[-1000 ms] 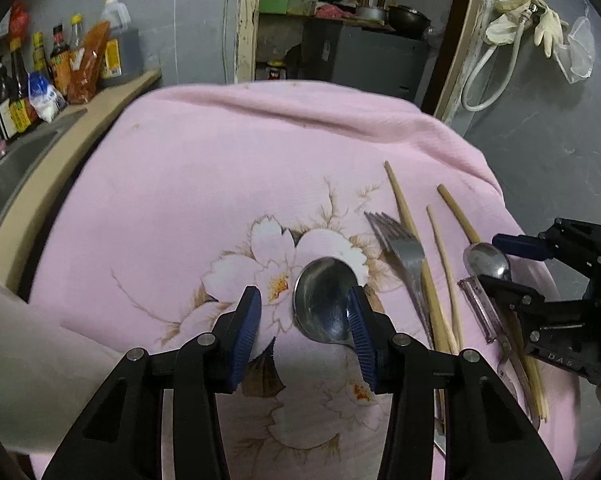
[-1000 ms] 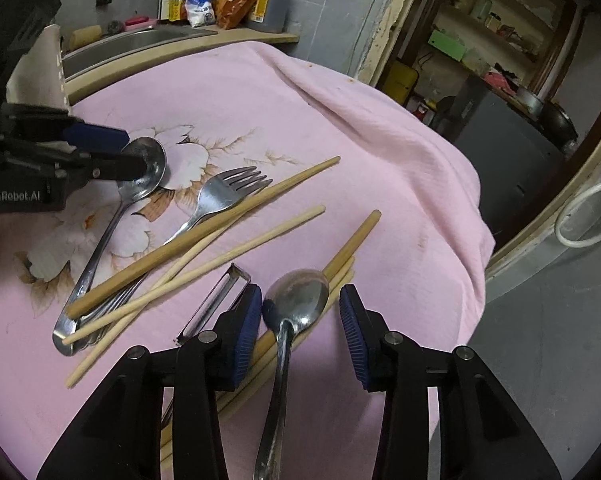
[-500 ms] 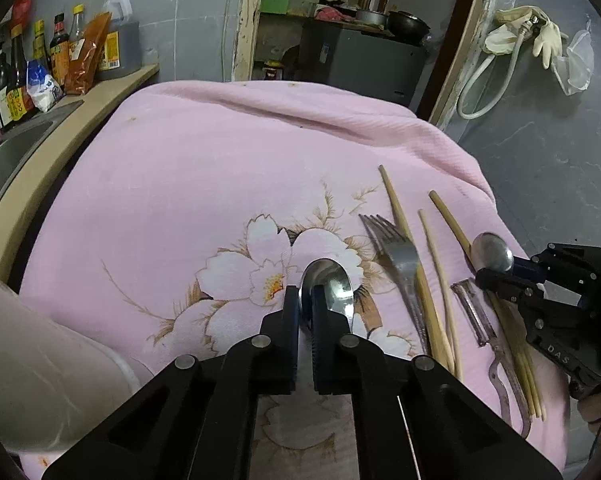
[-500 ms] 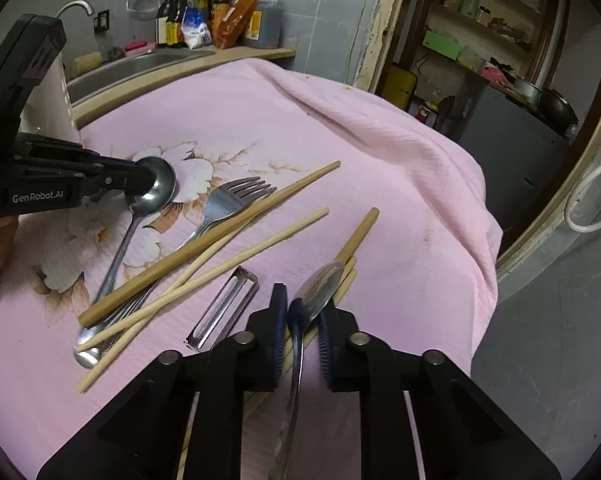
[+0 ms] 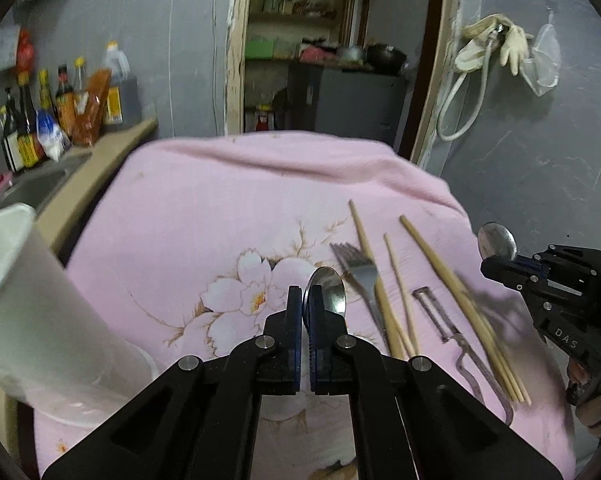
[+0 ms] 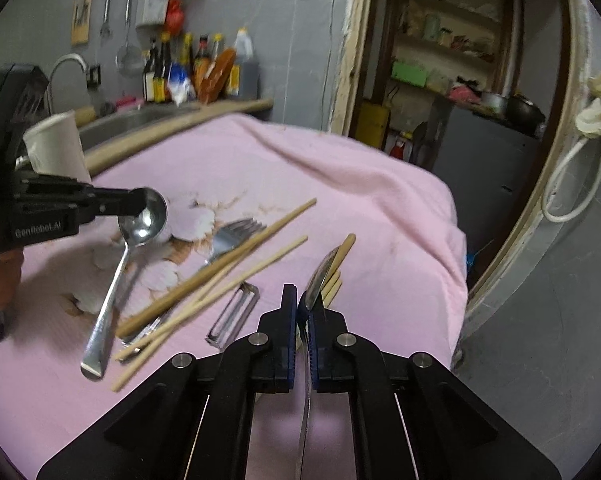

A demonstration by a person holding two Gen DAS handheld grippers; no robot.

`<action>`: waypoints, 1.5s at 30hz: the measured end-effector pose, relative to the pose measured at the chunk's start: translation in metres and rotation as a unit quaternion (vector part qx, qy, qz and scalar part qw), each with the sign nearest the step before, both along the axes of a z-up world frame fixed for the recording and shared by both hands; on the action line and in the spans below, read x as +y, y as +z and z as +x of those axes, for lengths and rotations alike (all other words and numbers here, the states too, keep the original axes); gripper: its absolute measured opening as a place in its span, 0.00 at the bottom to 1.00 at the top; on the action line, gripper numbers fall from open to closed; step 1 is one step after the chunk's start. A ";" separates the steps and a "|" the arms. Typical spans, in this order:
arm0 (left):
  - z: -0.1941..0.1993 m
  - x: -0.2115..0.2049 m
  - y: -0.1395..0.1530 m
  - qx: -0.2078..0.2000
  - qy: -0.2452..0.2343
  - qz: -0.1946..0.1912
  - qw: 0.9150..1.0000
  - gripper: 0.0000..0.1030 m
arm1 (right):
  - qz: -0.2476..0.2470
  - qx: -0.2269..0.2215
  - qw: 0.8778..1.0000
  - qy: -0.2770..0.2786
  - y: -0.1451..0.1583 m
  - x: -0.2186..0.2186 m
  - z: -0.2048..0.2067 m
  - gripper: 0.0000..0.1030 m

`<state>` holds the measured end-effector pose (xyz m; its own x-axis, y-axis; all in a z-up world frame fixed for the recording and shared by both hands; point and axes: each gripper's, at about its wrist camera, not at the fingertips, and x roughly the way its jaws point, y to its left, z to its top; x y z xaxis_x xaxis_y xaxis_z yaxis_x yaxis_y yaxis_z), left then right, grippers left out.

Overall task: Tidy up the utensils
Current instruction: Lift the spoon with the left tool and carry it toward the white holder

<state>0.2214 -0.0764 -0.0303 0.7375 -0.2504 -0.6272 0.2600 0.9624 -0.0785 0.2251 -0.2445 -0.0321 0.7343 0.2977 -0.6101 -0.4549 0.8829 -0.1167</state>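
Observation:
My left gripper point(image 5: 305, 300) is shut on a large steel spoon point(image 5: 327, 290) and holds it off the pink cloth; the right wrist view shows that spoon point(image 6: 138, 226) hanging handle-down. My right gripper point(image 6: 303, 300) is shut on a smaller steel spoon point(image 6: 320, 274), also lifted; it shows in the left wrist view point(image 5: 496, 240). On the cloth lie a fork point(image 5: 358, 274), several wooden chopsticks point(image 5: 440, 268) and a metal peeler point(image 5: 440, 318).
A white paper cup point(image 5: 32, 304) stands at the left edge of the table. A sink counter with sauce bottles point(image 5: 60, 108) runs along the left. The pink cloth point(image 5: 228, 208) drops off at the far and right edges. A doorway lies beyond.
Both grippers closed on their spoons, then lifted them off the cloth. The other utensils stayed in place.

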 end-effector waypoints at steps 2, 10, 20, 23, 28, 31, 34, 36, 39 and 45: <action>-0.009 -0.001 0.007 -0.026 0.002 0.005 1.000 0.01 | 0.009 -0.022 1.000 -0.004 0.005 0.000 -0.011 0.03; -0.047 0.001 0.043 -0.138 0.040 0.016 0.989 0.01 | 0.043 -0.158 0.986 -0.012 0.041 0.016 -0.056 0.03; -0.080 0.041 0.100 -0.213 0.117 0.029 0.970 0.01 | 0.082 -0.295 0.952 0.026 0.090 0.068 -0.084 0.03; -0.088 0.064 0.118 -0.234 0.151 0.033 0.960 0.01 | 0.110 -0.310 0.943 0.046 0.100 0.084 -0.084 0.03; -0.100 0.109 0.147 -0.256 0.212 0.040 0.942 0.01 | 0.182 -0.319 0.926 0.084 0.121 0.122 -0.071 0.03; -0.107 0.135 0.159 -0.268 0.256 0.044 0.928 0.01 | 0.229 -0.311 0.916 0.107 0.131 0.142 -0.062 0.03; -0.110 0.158 0.164 -0.275 0.299 0.055 0.912 0.01 | 0.271 -0.298 0.906 0.130 0.136 0.166 -0.047 0.03; -0.107 0.172 0.163 -0.274 0.327 0.065 0.902 0.01 | 0.294 -0.285 0.902 0.139 0.134 0.173 -0.039 0.03; -0.098 0.186 0.156 -0.266 0.360 0.078 0.891 0.01 | 0.329 -0.260 0.896 0.145 0.130 0.188 -0.022 0.03; -0.081 0.190 0.130 -0.253 0.392 0.123 0.876 0.01 | 0.346 -0.229 0.896 0.156 0.114 0.209 -0.005 0.03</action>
<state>0.1399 0.1140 0.0995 0.8207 0.5552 -0.1350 -0.5476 0.8317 0.0911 0.2199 -0.0354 0.0818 0.6753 0.7232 0.1450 -0.7370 0.6538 0.1715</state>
